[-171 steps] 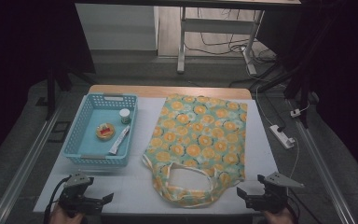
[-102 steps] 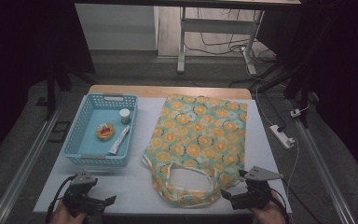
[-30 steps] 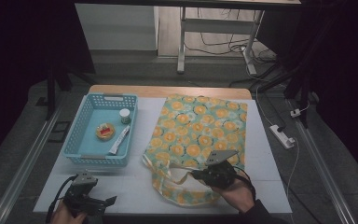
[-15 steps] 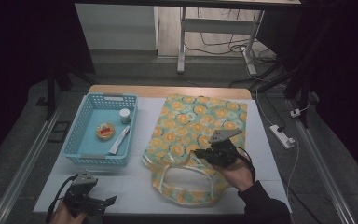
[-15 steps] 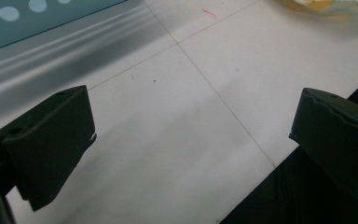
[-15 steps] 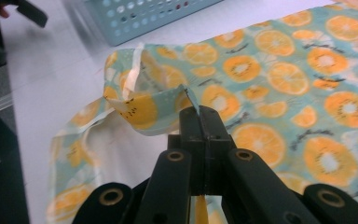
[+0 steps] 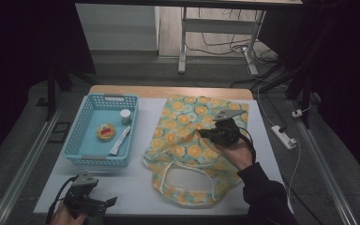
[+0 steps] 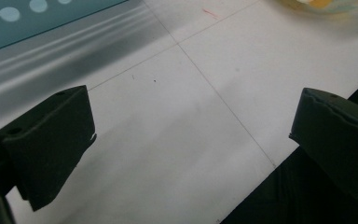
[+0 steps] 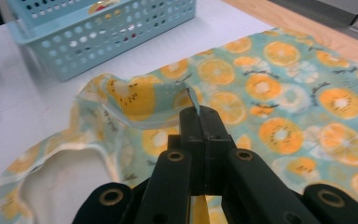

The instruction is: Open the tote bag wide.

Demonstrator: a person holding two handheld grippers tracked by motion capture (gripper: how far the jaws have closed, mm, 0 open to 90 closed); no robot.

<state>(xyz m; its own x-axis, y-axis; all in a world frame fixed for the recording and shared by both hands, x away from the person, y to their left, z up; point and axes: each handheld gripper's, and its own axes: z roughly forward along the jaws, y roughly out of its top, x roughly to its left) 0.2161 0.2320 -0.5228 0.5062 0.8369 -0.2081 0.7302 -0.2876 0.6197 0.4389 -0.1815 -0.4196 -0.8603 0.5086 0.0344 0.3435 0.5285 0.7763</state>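
A cloth bag [image 7: 183, 140] printed with orange slices lies flat on the white table, its mouth and handle loop [image 7: 187, 194] toward the front edge. My right gripper [image 7: 207, 134] hovers over the bag's middle, shut on the hem of the upper layer. In the right gripper view the jaws pinch that thin fabric edge [image 9: 196, 108], and the layer is lifted and folded back off the bag [image 9: 284, 93]. My left gripper [image 7: 104, 202] rests at the front left of the table. It stands open [image 8: 191, 126] over bare tabletop with nothing between the jaws.
A light blue basket [image 7: 77, 140] stands left of the bag and holds a small white jar [image 7: 125, 116], a round red and yellow item [image 7: 106, 131] and a white tube [image 7: 120, 140]. A power strip [image 7: 284, 136] lies off the table's right edge.
My right gripper has travelled from the bag's mouth toward the far side and a little up, drawing the upper layer back with it. The left gripper stayed put.
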